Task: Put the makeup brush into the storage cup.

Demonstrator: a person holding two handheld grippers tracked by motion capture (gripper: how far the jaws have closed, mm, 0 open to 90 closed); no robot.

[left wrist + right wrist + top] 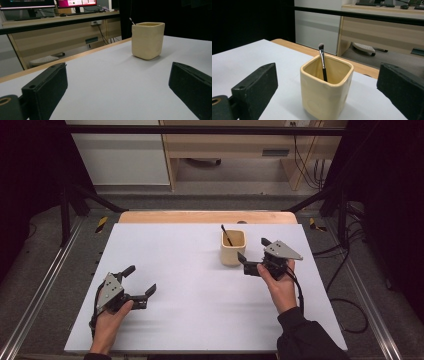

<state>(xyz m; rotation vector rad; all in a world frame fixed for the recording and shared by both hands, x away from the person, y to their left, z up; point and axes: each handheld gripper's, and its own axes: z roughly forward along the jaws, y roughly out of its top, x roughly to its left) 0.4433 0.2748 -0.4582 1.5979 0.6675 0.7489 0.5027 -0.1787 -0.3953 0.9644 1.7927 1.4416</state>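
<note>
One slim brush (322,62) leans inside the glazed cup (325,92), light but slippery; my right gripper (254,256), jaws spread beside the cup, should pinch its upper handle.

A cream, square-sided cup (325,90) with rounded corners stands upright on the white desk (190,285), toward its far right. Inside it a thin black-handled brush (322,64) leans against a wall, bristles up; the tuft looks dark with a paler tip.
</note>
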